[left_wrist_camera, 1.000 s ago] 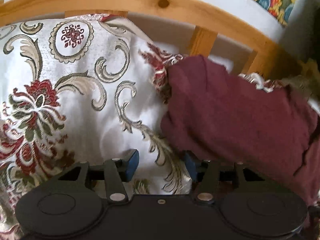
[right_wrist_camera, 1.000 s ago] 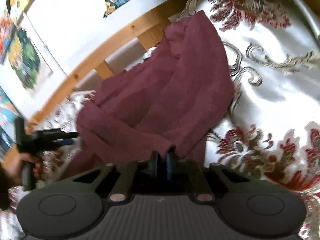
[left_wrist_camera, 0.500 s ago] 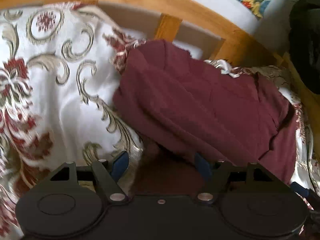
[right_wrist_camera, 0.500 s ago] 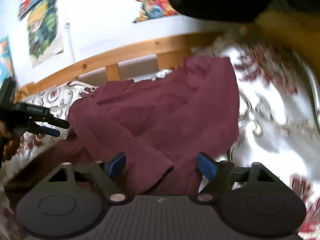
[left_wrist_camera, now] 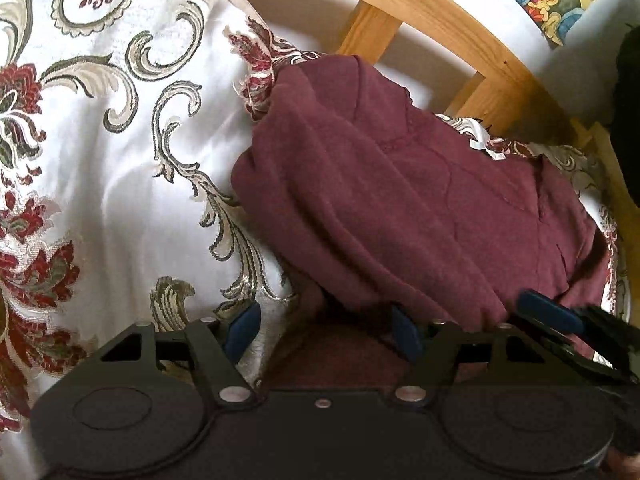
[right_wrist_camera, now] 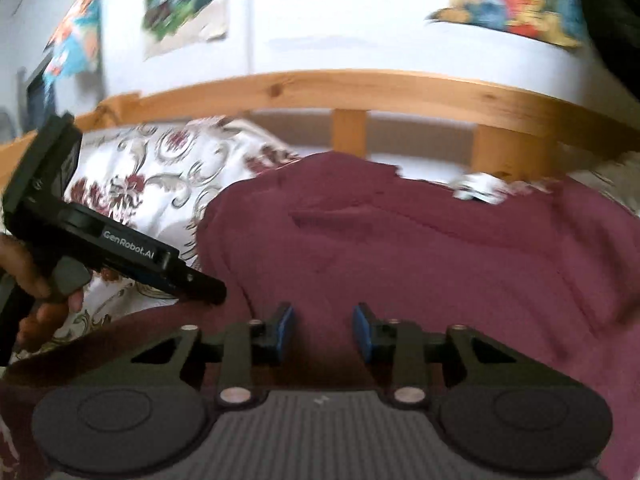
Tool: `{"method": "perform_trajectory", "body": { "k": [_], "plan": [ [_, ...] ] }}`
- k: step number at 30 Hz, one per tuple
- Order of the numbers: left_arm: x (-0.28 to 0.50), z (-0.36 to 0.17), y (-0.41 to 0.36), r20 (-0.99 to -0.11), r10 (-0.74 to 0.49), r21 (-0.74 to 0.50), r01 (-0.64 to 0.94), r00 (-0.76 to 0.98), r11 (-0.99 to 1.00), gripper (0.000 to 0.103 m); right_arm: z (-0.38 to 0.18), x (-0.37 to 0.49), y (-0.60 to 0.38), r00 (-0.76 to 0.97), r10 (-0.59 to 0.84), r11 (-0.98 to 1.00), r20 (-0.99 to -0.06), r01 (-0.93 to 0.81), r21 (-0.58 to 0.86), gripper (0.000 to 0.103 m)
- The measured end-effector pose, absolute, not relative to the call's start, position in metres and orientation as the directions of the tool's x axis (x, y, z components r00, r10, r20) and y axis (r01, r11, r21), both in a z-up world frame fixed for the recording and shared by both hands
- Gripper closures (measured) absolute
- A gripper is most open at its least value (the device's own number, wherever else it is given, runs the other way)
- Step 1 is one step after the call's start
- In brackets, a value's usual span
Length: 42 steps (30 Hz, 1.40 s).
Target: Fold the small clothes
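Observation:
A maroon garment [left_wrist_camera: 408, 200] lies crumpled on a white floral bedspread [left_wrist_camera: 100, 152], near the wooden bed rail; it also fills the right wrist view [right_wrist_camera: 420, 248]. My left gripper [left_wrist_camera: 324, 328] is open, its jaws wide apart at the garment's near edge, holding nothing. My right gripper [right_wrist_camera: 322, 332] is open and empty, low over the garment's near part. The right gripper's blue-padded fingers [left_wrist_camera: 548, 314] show at the lower right of the left wrist view. The left gripper's body [right_wrist_camera: 112, 248] shows at the left of the right wrist view.
A wooden bed rail [left_wrist_camera: 432, 12] with upright slats [right_wrist_camera: 350, 130] runs behind the garment, with a white wall and colourful posters [right_wrist_camera: 184, 4] beyond. A small white scrap [right_wrist_camera: 478, 188] lies at the garment's far edge. Floral bedspread extends to the left.
My right gripper let go of the garment and opened, then swung round to face the bed rail. My left gripper moved right to the garment's near edge and opened wider.

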<state>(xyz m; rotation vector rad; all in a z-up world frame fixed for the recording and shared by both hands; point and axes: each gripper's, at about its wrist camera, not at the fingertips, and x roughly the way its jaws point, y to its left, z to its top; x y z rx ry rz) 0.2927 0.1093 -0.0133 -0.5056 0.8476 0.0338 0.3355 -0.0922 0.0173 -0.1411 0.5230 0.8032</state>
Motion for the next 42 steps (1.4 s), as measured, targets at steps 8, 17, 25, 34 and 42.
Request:
{"method": "perform_trajectory", "body": {
  "k": [8, 17, 25, 34, 42],
  "plan": [
    [0.293, -0.018, 0.121, -0.709, -0.196, -0.450, -0.222, 0.677, 0.865, 0.037, 0.006, 0.349, -0.048, 0.550, 0.618, 0.645, -0.561, -0.763, -0.037, 0.097],
    [0.301, -0.017, 0.107, -0.747, -0.141, -0.362, -0.220, 0.650, 0.906, 0.039, 0.008, 0.365, -0.072, 0.605, 0.588, 0.758, -0.537, -0.644, 0.105, 0.098],
    [0.283, -0.007, 0.105, -0.738, -0.137, -0.319, -0.162, 0.660, 0.934, 0.041, 0.013, 0.337, -0.095, 0.668, 0.521, 0.785, -0.531, -0.619, -0.008, 0.063],
    [0.221, 0.017, 0.095, -0.716, -0.123, -0.250, -0.088, 0.687, 0.964, 0.019, -0.020, 0.299, -0.126, 0.707, 0.365, 0.836, -0.606, -0.535, -0.121, 0.036],
    [0.147, 0.033, 0.092, -0.687, -0.168, -0.202, 0.036, 0.707, 0.979, 0.004, -0.016, 0.245, -0.189, 0.714, 0.353, 0.894, -0.605, -0.449, -0.008, 0.007]
  ]
}}
